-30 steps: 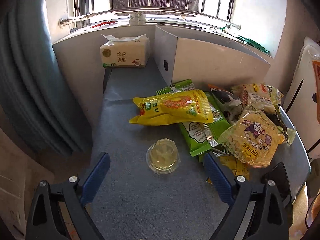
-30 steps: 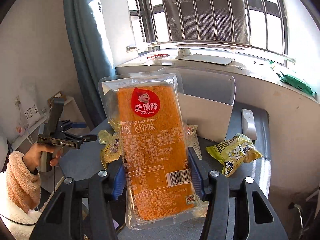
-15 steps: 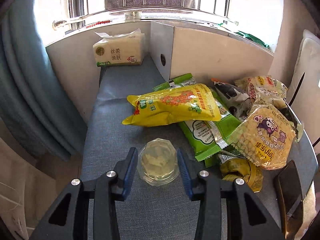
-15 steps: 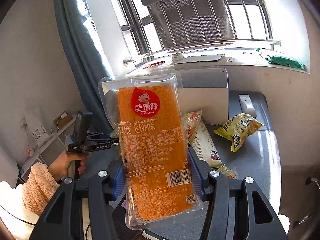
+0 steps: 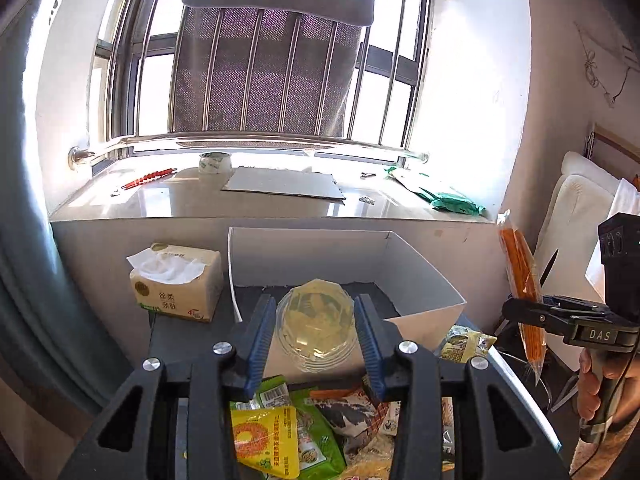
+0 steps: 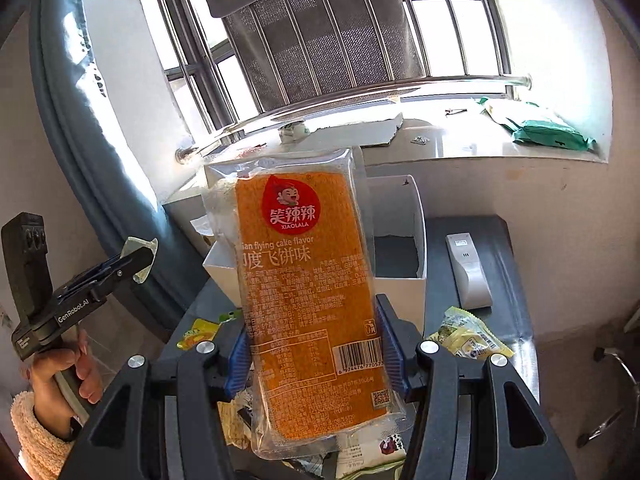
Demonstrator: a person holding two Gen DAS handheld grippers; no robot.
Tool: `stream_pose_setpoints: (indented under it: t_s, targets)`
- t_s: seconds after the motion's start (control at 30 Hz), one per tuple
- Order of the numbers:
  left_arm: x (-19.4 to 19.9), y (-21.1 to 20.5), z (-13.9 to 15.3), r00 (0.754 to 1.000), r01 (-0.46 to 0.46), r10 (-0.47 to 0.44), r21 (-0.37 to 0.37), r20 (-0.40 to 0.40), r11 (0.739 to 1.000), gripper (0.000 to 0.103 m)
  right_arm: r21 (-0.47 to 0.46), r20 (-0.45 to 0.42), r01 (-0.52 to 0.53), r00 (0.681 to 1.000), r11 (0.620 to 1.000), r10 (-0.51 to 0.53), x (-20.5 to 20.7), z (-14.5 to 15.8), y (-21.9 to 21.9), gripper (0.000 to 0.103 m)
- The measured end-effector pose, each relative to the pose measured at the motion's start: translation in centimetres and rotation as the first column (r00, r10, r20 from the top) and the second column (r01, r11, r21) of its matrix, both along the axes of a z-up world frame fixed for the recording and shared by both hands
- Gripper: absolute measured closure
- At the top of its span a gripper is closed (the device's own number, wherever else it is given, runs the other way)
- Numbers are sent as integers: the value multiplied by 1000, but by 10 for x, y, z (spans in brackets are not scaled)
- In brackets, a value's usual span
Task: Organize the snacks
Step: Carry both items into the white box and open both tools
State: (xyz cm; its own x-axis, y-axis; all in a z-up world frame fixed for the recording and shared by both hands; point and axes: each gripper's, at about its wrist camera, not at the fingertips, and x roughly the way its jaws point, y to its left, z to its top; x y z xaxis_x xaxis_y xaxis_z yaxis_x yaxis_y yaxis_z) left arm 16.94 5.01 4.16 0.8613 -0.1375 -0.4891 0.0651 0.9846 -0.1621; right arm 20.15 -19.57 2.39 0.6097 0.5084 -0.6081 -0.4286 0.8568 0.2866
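Sunlit barred window [image 5: 272, 80] fills the upper frame above a white box [image 5: 420, 280]. At lower centre the left gripper [image 5: 316, 334] clamps a clear faceted jelly cup [image 5: 316, 320] of pale yellow gel, lifted before the box. The right gripper [image 6: 316, 354] pinches an upright orange flying-cake packet [image 6: 308, 300] with a red logo, centre frame.
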Motion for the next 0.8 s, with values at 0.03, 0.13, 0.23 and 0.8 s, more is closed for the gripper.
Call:
stream_pose_setpoints:
  t_s: [0.03,0.13,0.23,0.8]
  targets:
    - [17,-3,5,1000,0,0,-1,-7,1000,58,-7,-5,17,1000,1000,-17,17,4,6,44]
    - [70,-12,7,999,-4,6,38,-53,999,58,-78,-30,51,998,996,-53,66,5,27,44]
    - [111,-14,-6,992,-14,19,42,-123,999,58,-123,-87,72,993,990,-83,108,-8,41,44]
    - [78,-5,-4,993,-58,64,65,-103,996,0,29,-39,69,997,997,-68,102,2,20,0]
